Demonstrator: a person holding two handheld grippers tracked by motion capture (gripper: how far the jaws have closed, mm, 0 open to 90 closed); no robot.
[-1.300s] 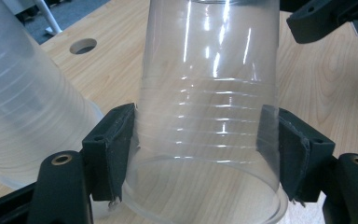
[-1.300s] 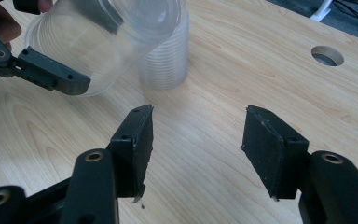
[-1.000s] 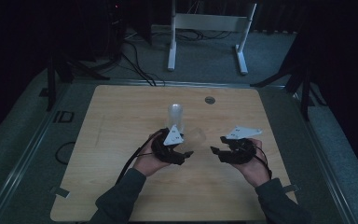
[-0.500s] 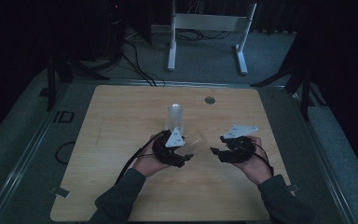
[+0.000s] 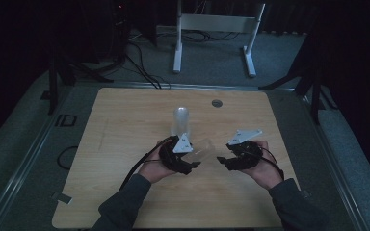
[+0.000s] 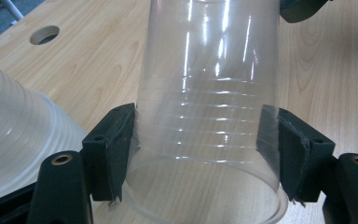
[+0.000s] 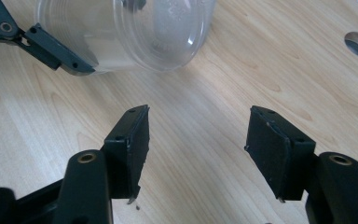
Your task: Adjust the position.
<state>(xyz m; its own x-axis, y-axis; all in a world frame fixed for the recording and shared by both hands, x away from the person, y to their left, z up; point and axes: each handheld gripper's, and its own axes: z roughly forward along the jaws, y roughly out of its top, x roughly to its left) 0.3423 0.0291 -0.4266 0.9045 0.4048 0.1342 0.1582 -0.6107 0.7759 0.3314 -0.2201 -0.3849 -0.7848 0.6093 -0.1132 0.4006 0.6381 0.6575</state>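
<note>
Right gripper (image 7: 196, 149) fingers just opened (nothing between); left gripper (image 6: 196, 154) grips cup (image 6: 207, 93).

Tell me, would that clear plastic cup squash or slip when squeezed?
The clear plastic cup looks thin-walled, so it probably flexes easily. Its glossy sides may slip, though the left tool clamps the ribbed band, which likely helps. Lying on its side, it would probably roll if released.

The high view looks forward and down from above the person's side, taking in the whole tabletop (image 5: 125, 125) and the floor beyond it. The left gripper view sits very close behind the left tongs (image 6: 200, 154), facing along them at a clear cup (image 6: 207, 93) in mid-frame. The right gripper view rides just as near behind the right tongs (image 7: 198, 149), angled down at the wood; that same cup (image 7: 126, 32) appears at its upper left.
</note>
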